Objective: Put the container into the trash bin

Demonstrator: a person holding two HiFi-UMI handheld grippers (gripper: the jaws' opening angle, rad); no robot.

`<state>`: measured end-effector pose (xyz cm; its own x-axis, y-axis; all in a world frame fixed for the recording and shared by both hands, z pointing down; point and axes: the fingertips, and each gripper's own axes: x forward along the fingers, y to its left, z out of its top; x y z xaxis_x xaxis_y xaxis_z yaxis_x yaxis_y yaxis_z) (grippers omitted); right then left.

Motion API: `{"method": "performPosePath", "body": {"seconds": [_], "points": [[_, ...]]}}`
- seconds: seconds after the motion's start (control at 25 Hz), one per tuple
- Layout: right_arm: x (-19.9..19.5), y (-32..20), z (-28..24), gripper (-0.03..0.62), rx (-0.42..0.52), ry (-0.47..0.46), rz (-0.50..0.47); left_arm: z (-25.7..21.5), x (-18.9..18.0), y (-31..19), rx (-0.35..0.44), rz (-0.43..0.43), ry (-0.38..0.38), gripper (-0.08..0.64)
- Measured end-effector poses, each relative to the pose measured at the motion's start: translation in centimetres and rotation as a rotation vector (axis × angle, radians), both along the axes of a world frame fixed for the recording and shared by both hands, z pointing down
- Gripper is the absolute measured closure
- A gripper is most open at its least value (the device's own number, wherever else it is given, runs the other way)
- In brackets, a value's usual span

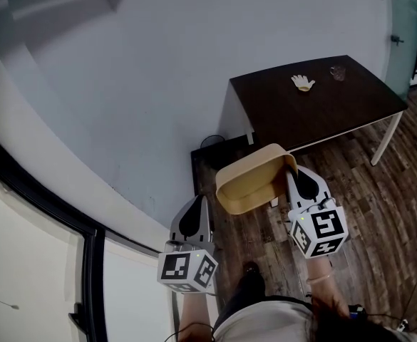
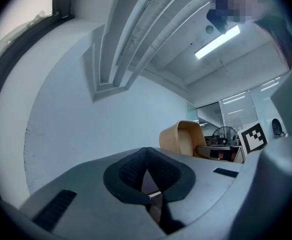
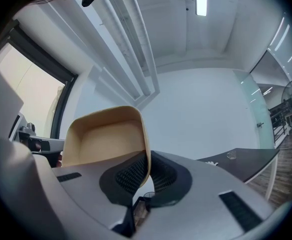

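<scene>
Tan pulp container (image 1: 251, 184) looks light, thin-walled and crushable. My right hand-held gripper (image 1: 292, 173) pinches its right wall, a fair hold, over the floor (image 1: 379, 212). My left hand-held gripper (image 1: 196, 205) is together, empty.

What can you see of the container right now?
The container is an open-topped tan tray with rounded corners. It looks like moulded fibre and is empty. It hangs in the air, tipped on edge, above the wood floor near the dark table. The right gripper is shut on one thin side wall; nothing else touches it.
</scene>
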<state>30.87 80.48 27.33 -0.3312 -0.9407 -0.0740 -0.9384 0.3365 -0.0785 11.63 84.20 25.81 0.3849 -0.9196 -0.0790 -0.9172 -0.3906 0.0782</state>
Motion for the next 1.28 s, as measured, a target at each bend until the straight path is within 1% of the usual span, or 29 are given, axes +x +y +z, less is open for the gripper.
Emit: {"method": "performPosePath", "body": {"seconds": [0.4,0.8,1.04,1.28], "points": [[-3.2,-7.7,0.4,0.580,-0.015,0.010,0.006,0.4,-3.5,-7.6,-0.026,-0.005,0.008,0.540],[-8.5,-15.2,-0.2,0.580,-0.012,0.043,0.008,0.8,-8.0,-15.5,-0.031,0.027,0.023,0.540],[-11.2,-18.0,0.0,0.580,-0.022,0.058,0.005,0.9,-9.8,-19.0,-0.035,0.055,0.028,0.540],[-12.9,-19.8,0.1,0.580,-0.034,0.076,0.002,1.0,-11.4,-20.7,-0.039,0.054,0.049,0.540]]}}
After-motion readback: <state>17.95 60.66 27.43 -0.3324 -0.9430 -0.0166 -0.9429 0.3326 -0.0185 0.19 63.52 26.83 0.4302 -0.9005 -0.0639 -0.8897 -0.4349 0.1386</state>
